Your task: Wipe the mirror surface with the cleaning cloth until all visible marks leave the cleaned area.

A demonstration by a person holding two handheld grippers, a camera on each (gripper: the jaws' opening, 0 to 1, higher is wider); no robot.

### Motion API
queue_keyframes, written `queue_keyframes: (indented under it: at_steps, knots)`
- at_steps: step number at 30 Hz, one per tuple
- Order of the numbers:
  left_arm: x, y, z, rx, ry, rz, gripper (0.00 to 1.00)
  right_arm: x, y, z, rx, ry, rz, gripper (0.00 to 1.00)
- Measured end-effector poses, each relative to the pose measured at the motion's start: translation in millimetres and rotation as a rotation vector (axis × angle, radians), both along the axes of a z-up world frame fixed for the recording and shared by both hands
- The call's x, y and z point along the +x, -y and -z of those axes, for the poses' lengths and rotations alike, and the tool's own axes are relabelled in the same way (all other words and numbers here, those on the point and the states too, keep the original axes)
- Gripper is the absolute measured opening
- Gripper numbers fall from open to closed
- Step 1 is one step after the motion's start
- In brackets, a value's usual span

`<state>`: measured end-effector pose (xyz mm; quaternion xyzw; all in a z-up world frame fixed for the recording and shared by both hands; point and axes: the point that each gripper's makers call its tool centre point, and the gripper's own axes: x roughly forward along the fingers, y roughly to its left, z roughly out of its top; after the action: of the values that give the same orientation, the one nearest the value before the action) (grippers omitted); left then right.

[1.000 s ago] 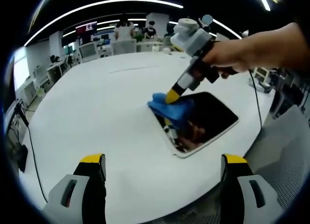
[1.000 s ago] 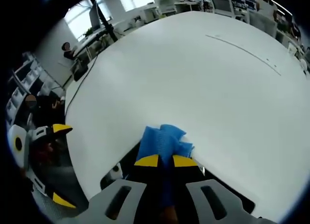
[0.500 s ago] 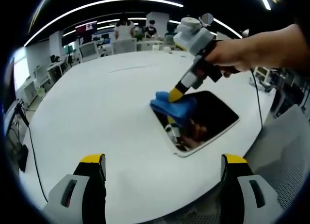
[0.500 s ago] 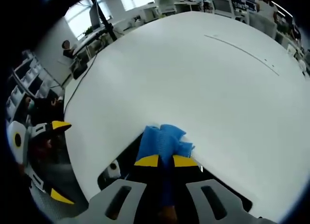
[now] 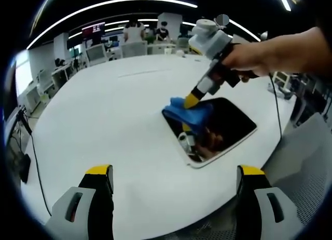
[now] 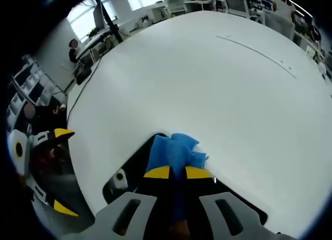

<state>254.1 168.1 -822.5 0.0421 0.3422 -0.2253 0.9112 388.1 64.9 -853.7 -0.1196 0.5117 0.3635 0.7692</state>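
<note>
Pressing on the dark rectangular mirror (image 5: 218, 131), the blue cleaning cloth (image 5: 189, 113) is clamped by the right gripper (image 6: 177, 172); the left gripper (image 5: 176, 172) is held released.

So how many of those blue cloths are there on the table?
1. The blue cloth is pinched in the right gripper and pressed on the near corner of the mirror; none other shows on the white table.

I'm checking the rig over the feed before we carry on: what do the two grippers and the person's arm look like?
Both grippers have light grey moulded jaws with black inner faces and yellow tips: left gripper, right gripper. Seen in the left gripper view, the right gripper has a black neck, a pale grey housing on top and a black handle. The hand and forearm are bare, no sleeve visible.
</note>
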Motion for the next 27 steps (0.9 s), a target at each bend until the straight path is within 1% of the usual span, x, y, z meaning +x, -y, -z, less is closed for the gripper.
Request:
queue_keyframes:
  at_steps: [3,4,7,13,17,23,27]
  knots:
    - [-0.1,0,0.1,0.001,-0.001,0.000,0.99,0,0,0.1,-0.003,-0.004,0.001,0.03]
    - [-0.4,0,0.4,0.002,-0.003,0.001,0.99,4,0,3.1,-0.006,-0.004,0.002,0.03]
    - [-1.0,0,0.6,0.002,-0.007,0.004,0.99,7,0,5.2,-0.006,-0.006,0.004,0.03]
    - [0.0,0,-1.1,0.001,0.001,0.000,0.99,2,0,4.5,-0.011,-0.001,0.007,0.03]
    - [0.2,-1,-1.4,0.000,0.002,-0.003,0.99,3,-1,8.1,-0.019,0.006,-0.001,0.03]
    - [-0.6,0,-1.5,0.001,0.001,0.003,0.99,-7,-2,6.0,-0.020,0.004,-0.015,0.04]
    - [-0.2,0,-2.0,0.004,0.006,0.005,0.99,-14,-3,4.0,-0.033,0.019,-0.038,0.04]
